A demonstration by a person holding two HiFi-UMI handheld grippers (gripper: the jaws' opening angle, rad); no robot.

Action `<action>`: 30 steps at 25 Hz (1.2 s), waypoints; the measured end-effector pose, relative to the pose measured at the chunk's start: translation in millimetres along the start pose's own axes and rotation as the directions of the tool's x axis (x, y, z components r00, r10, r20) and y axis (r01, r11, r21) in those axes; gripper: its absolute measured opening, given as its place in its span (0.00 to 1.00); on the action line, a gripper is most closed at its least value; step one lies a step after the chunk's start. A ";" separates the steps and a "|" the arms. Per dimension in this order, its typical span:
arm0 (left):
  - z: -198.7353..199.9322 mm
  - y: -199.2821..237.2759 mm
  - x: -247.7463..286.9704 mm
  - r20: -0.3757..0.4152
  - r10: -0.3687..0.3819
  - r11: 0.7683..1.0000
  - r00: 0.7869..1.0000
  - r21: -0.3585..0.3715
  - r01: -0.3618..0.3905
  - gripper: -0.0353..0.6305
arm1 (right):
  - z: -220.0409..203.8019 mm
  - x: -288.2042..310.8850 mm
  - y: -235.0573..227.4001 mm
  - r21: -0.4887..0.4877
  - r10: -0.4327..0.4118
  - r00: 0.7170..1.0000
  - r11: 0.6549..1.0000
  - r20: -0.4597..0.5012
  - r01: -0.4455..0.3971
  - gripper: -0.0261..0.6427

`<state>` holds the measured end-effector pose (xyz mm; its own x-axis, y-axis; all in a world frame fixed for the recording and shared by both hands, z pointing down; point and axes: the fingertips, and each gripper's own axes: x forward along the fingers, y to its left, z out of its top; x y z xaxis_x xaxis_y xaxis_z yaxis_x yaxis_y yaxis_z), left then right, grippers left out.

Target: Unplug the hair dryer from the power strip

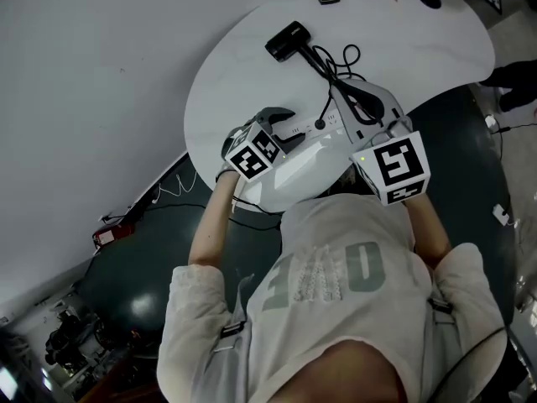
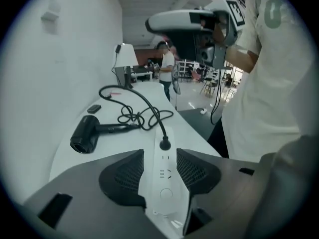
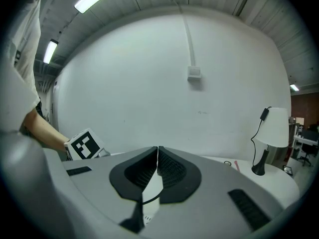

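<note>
Left gripper (image 2: 160, 158): jaws apart, straddling white power strip (image 2: 165, 190), apparently to pin it. Black plug (image 2: 164, 144) seated at 12 o'clock; hair dryer (image 2: 85, 135) lying at 10 o'clock. Right gripper (image 3: 157, 159): jaws together, empty, aloft.

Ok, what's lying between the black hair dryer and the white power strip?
The dryer's coiled black cord, on the white tabletop, running from the black hair dryer to its plug in the white power strip; clearest in the left gripper view.
</note>
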<state>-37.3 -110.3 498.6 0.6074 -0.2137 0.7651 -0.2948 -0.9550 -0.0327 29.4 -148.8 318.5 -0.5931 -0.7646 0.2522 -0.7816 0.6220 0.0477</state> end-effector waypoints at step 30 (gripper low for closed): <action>-43.9 -20.5 60.9 -0.354 -0.184 0.981 0.917 -0.015 0.191 0.41 | -172.6 14.0 44.4 0.120 0.209 0.930 0.976 -0.303 -0.180 0.31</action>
<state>-26.7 -94.8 574.1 0.3504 0.0525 0.9351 -0.1842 -0.9751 0.1238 19.8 -102.7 491.0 -0.6561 -0.5296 0.5377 -0.6794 0.7247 -0.1152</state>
